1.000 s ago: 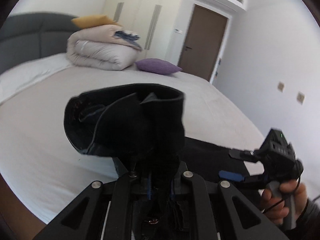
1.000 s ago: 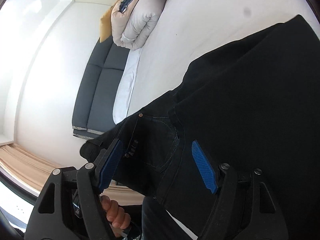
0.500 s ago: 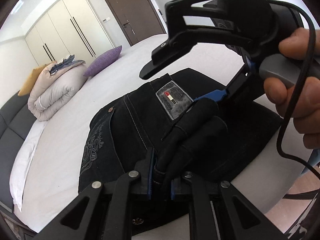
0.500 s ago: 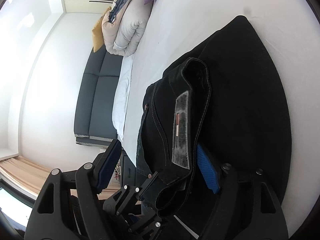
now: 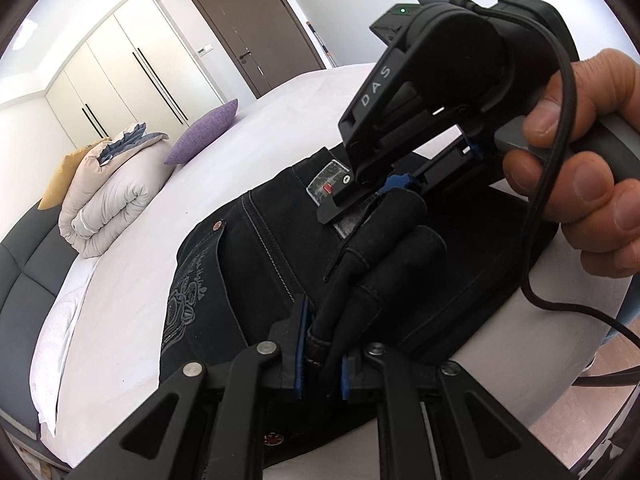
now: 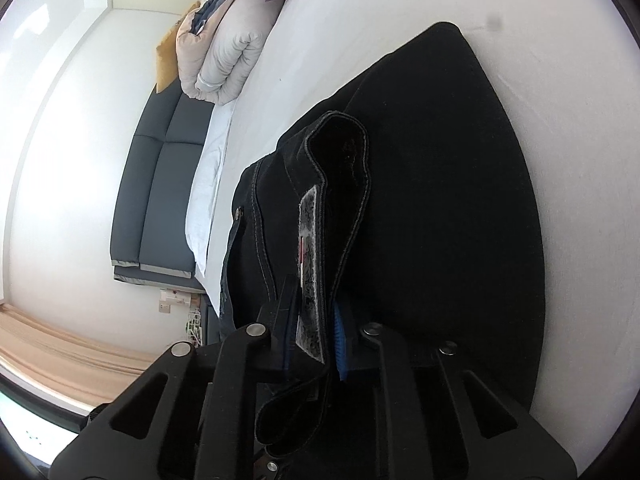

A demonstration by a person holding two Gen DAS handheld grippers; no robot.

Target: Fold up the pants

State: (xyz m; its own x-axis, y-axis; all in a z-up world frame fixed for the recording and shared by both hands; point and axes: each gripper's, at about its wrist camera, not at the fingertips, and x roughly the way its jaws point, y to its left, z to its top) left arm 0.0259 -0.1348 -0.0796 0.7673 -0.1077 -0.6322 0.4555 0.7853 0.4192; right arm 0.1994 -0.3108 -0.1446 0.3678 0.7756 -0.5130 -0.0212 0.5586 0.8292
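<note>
Since a second ago the right tool (image 6: 316, 344) has closed from wide open onto the waistband by the label, while the left tool (image 5: 322, 354) stays clamped on bunched cloth. One pair of black pants (image 5: 224, 264), two tools, one bed (image 5: 248, 140). I judge the waist is being folded over the legs; next, lay it flat and release.

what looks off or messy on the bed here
Nothing damaged or spilled. The pants are only half folded: their waistband stands bunched up, pinched in the left gripper and right gripper rather than lying flat on the bed.
</note>
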